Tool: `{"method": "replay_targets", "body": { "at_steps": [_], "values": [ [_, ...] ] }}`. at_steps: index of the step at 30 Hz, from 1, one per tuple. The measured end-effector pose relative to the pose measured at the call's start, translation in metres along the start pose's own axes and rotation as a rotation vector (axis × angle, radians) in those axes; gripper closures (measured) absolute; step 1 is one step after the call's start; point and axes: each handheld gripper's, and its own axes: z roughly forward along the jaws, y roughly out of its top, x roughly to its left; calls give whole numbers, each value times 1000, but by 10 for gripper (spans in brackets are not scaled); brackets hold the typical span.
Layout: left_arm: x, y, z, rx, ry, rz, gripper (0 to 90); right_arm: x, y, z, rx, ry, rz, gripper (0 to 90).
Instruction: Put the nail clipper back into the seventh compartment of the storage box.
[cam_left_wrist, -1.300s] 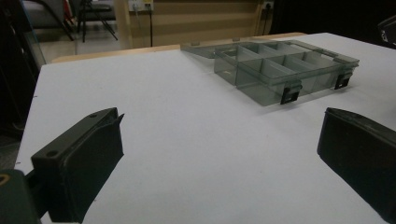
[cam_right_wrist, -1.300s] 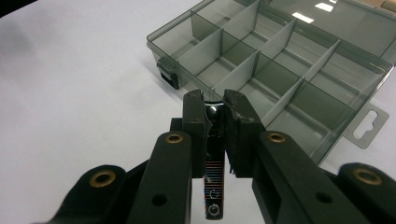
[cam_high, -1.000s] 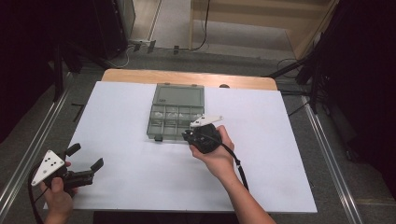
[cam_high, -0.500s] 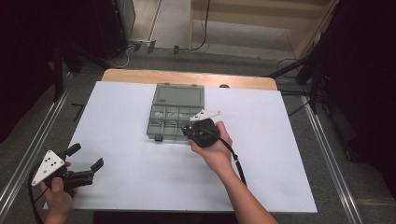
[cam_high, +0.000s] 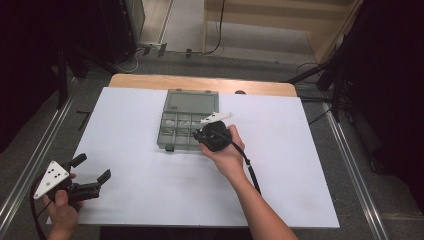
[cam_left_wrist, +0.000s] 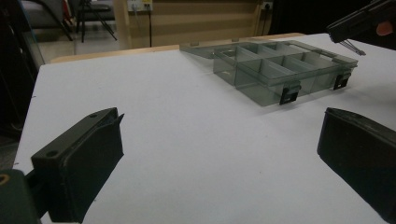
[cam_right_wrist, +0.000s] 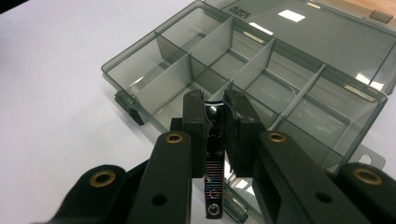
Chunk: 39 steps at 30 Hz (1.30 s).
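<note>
Right gripper view shows the right gripper with its fingers clamped on a small shiny metal clip, poised over the near compartments of the open organizer box. Compared with a second ago, the hand has eased toward the box front, so release looks near. The left gripper waits at the desk corner, fingers apart and empty.

Shiny metal clip held upright above open grey compartment box
</note>
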Motion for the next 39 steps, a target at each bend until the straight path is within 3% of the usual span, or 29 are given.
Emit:
{"method": "replay_targets", "body": {
  "at_steps": [9, 20, 36, 38, 39],
  "values": [
    [0, 0, 0, -2, -2, -1, 0, -3, 8, 11, -7, -3, 0, 815],
    [0, 0, 1, -1, -3, 0, 0, -10, 7, 28, -11, 12, 40, 814],
    [0, 0, 1, 1, -4, 3, 0, -13, 0, 43, 26, -2, 11, 813],
    [0, 0, 1, 1, -4, 2, 0, -13, 0, 44, 34, 3, 20, 788],
    [0, 0, 1, 1, -4, 1, 0, -13, 0, 43, 35, -16, 20, 665]
  ]
}}
